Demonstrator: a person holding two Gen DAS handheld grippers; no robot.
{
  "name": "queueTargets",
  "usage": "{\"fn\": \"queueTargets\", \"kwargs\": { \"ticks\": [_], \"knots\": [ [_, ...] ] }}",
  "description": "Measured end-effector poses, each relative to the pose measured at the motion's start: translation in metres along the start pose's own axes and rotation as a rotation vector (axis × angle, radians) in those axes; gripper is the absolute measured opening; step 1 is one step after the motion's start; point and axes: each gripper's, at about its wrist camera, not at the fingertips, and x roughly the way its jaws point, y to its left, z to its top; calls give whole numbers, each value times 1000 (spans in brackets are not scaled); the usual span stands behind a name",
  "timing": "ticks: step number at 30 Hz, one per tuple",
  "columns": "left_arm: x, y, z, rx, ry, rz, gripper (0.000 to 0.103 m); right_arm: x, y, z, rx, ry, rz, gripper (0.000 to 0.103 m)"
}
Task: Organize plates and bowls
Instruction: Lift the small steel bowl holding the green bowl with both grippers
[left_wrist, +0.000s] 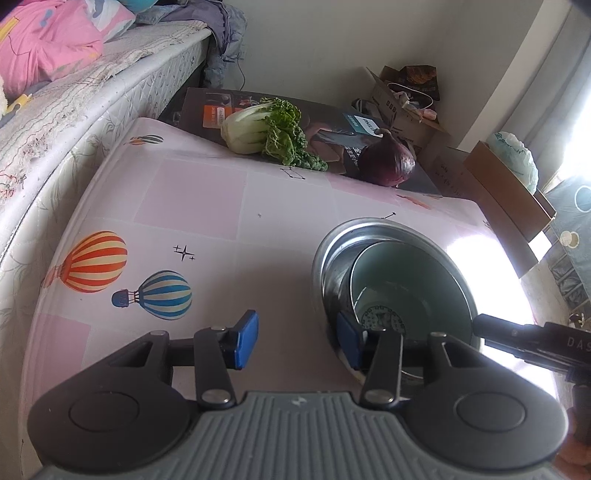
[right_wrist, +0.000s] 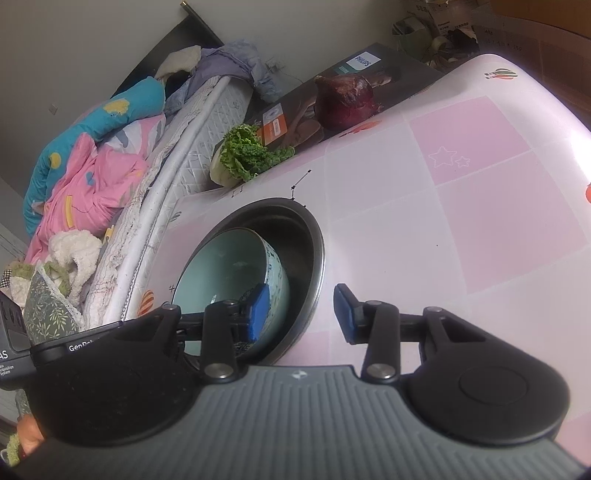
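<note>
Jaws on both grippers stand apart, nothing clamped. The left gripper (left_wrist: 297, 339) straddles the near-left rim of the steel basin (left_wrist: 334, 240): one blue pad sits over the tablecloth outside, the other pad (left_wrist: 347, 341) is down inside the basin by the wall; whether it touches metal I cannot tell. The right gripper (right_wrist: 301, 312) straddles the opposite side of the same basin (right_wrist: 317, 258), its inner pad (right_wrist: 258, 312) against or just beside the outer wall of the pale green bowl (right_wrist: 229, 266), its outer pad over bare cloth.

The task's thing: the pale green bowl (left_wrist: 410, 273) sits tilted inside the steel basin, leaning toward one wall (patterned outside, plain inside). The basin rests on the table with the pink balloon-print tablecloth (left_wrist: 192, 199).

Around: at the far edge of the table a head of leafy cabbage (left_wrist: 266, 131) and a red onion (left_wrist: 388, 160), both resting on or against a flat printed box (left_wrist: 332, 122), well apart from the basin. A mattress (left_wrist: 74, 122) runs right along one side of the table, with pink bedding (left_wrist: 48, 40) piled on it. Cardboard boxes (left_wrist: 406, 99) stand in the far corner. Nothing lies between the basin and either gripper; each gripper's body shows at the edge of the other's view.
</note>
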Motion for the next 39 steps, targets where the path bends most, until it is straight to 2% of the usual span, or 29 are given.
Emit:
{"fn": "queueTargets", "kwargs": {
  "ticks": [9,15,20,25,31,36,39],
  "knots": [
    [17,13,14,-88,38,-45,48,12,-12,4,59,34,14,33],
    [31,15,18,-128,65,-40,49,16,-14,4,64,45,9,33],
    [36,17,18,-162,54,-50,47,21,-14,6,66,48,2,33],
    [36,15,17,-169,42,-63,39,33,-14,6,61,60,-25,32],
    [36,13,16,-170,32,-70,33,40,-13,9,62,51,-30,25],
    [35,11,17,-188,44,-100,19,40,-12,9,55,56,-30,23],
    [39,6,16,-176,66,-112,14,40,-9,9,41,58,-37,22]
  ]
}}
